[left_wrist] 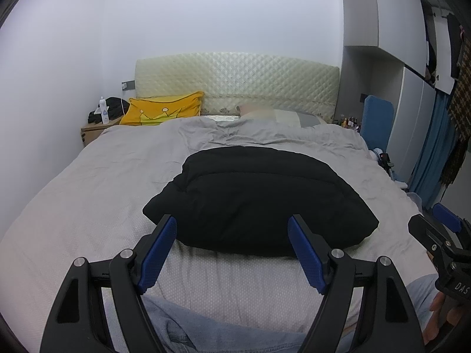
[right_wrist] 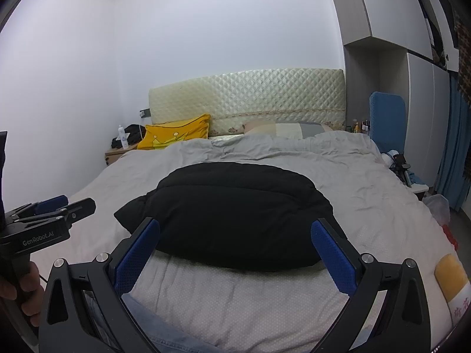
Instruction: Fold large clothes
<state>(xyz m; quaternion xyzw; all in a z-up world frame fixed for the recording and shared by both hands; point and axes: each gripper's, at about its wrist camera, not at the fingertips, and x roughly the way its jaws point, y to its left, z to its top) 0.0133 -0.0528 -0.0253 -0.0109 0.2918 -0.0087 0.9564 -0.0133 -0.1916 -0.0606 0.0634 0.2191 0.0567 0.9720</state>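
Looking down your left gripper [left_wrist: 232,253], you've got both blue pads spread wide with nothing between them, hanging just short of the near edge of the black padded garment [left_wrist: 259,200]. Same story on your right gripper [right_wrist: 235,256]: jaws wide apart, empty, poised above the pale dotted bedcover [right_wrist: 235,294] in front of that garment's near edge.

The garment itself lies as a puffy folded bundle in the middle of the bed, resting on the grey duvet [left_wrist: 117,158], its rounded far edge toward the quilted headboard [left_wrist: 235,82]. Neither tool is touching it.

From the right wrist view, your left tool shows at the left edge, gripped by a hand [right_wrist: 17,291] round its handle. From the left wrist view, the right tool sits at the right edge, well apart from the garment.

Up at the head of the bed there's a yellow pillow [left_wrist: 164,111] on the left, with a wooden nightstand [left_wrist: 94,132] just beside it. Denim-clad legs [left_wrist: 176,329] show beneath your left tool.
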